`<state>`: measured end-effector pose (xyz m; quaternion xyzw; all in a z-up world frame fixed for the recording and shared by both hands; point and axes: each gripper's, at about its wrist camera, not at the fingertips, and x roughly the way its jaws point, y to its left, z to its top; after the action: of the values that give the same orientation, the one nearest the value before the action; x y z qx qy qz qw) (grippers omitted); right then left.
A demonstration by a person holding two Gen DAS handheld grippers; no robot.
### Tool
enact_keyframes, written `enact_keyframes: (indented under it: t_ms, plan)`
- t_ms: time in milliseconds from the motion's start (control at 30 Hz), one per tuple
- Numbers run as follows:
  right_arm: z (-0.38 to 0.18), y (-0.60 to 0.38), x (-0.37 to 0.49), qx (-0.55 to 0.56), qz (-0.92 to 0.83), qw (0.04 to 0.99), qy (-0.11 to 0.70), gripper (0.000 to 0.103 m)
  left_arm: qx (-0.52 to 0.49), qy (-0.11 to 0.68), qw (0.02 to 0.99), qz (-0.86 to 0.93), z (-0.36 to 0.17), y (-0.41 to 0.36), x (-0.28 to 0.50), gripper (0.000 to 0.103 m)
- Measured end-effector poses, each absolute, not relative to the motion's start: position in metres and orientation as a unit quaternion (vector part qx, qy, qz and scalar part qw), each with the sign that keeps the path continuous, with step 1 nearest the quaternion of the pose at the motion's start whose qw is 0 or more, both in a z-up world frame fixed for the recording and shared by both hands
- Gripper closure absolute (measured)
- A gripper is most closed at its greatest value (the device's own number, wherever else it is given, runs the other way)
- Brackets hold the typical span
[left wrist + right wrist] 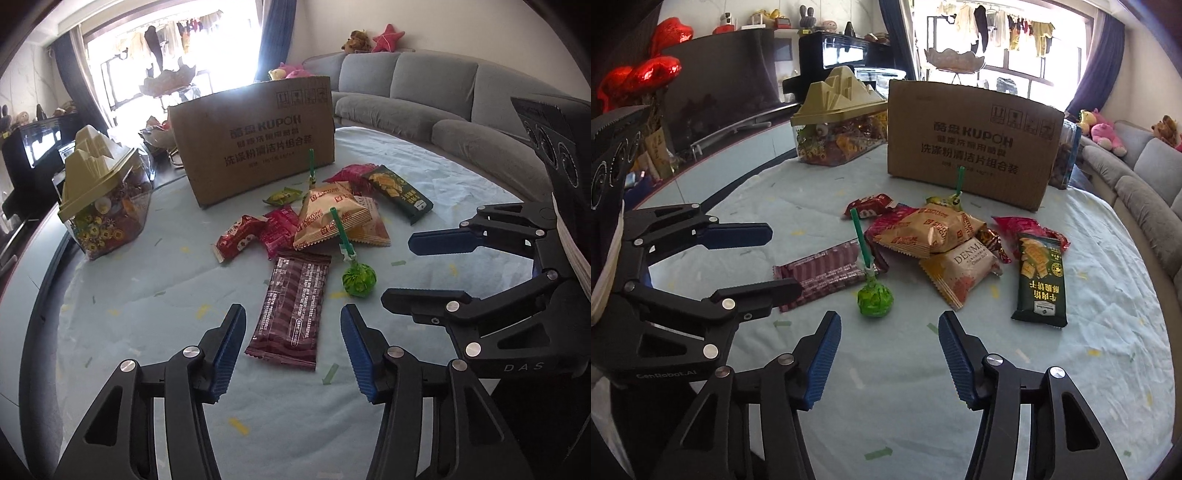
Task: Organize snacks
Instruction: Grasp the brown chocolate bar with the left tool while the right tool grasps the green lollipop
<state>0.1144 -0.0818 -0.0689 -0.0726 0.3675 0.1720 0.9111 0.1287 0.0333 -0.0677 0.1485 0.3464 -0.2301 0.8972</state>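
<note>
Since snacks lie loose before the cardboard box point(255, 147), left gripper point(293, 347) and right gripper point(888, 350) hover wide apart, empty, probably pre-pick.

Grey sofa point(424, 88) with plush toys point(373, 40), black piano point(846, 48)

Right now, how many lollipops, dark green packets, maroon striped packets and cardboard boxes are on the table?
Lollipops: 2
Dark green packet: 1
Maroon striped packet: 1
Cardboard box: 1
Total: 5
</note>
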Motion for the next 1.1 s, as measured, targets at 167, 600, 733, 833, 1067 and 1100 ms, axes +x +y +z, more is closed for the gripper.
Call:
enact_keyframes:
  t_ms: [167, 600, 733, 833, 1067, 1100]
  plan:
    - [-0.075, -0.076, 0.125, -0.074, 0.177, 0.908, 0.372, 0.052, 0.158, 0.351, 0.891, -0.239, -0.076, 0.031, 0.137, 0.051]
    - [-0.086, -0.075, 0.149, -0.062, 0.188, 0.897, 0.395, 0.064, 0.134, 0.377, 0.879, -0.259, -0.084, 0.025, 0.157, 0.052]
    - [-0.087, -0.079, 0.157, -0.053, 0.186, 0.896, 0.400, 0.067, 0.129, 0.381, 0.880, -0.252, -0.085, 0.021, 0.165, 0.052]
    - [-0.087, -0.081, 0.161, -0.048, 0.186, 0.895, 0.403, 0.072, 0.121, 0.389, 0.881, -0.241, -0.088, 0.020, 0.170, 0.052]
    - [-0.090, -0.084, 0.167, -0.040, 0.187, 0.891, 0.411, 0.076, 0.103, 0.403, 0.879, -0.231, -0.091, 0.020, 0.179, 0.060]
    - [-0.090, -0.084, 0.167, -0.039, 0.187, 0.891, 0.411, 0.076, 0.098, 0.405, 0.880, -0.229, -0.091, 0.020, 0.180, 0.062]
